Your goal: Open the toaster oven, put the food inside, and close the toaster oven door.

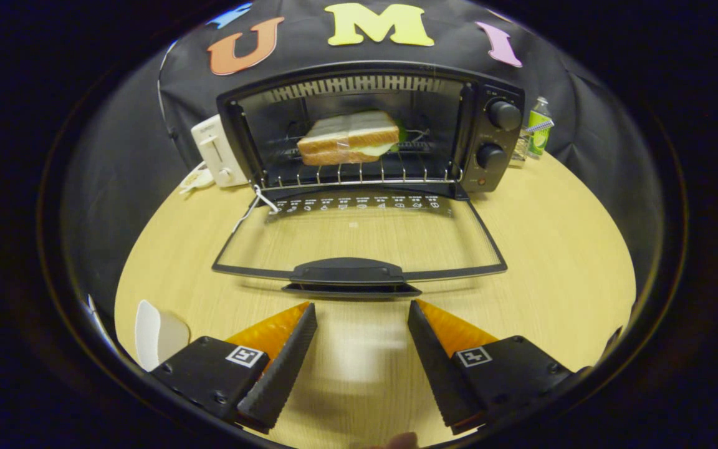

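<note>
A black toaster oven (490, 134) stands at the far side of the round wooden table. Its glass door (359, 240) is folded down flat toward me, with the door handle (348, 272) at the near edge. A wrapped sandwich (348, 138) lies on the wire rack (359, 174) inside the oven. My gripper (362, 312) is open with nothing between its fingers. The fingertips hover over the table just short of the door handle.
A white toaster (217, 149) stands left of the oven, with a small item beside it. A small green bottle (538, 126) stands right of the oven. A white plate (156, 333) lies on the table (552, 249) left of my left finger.
</note>
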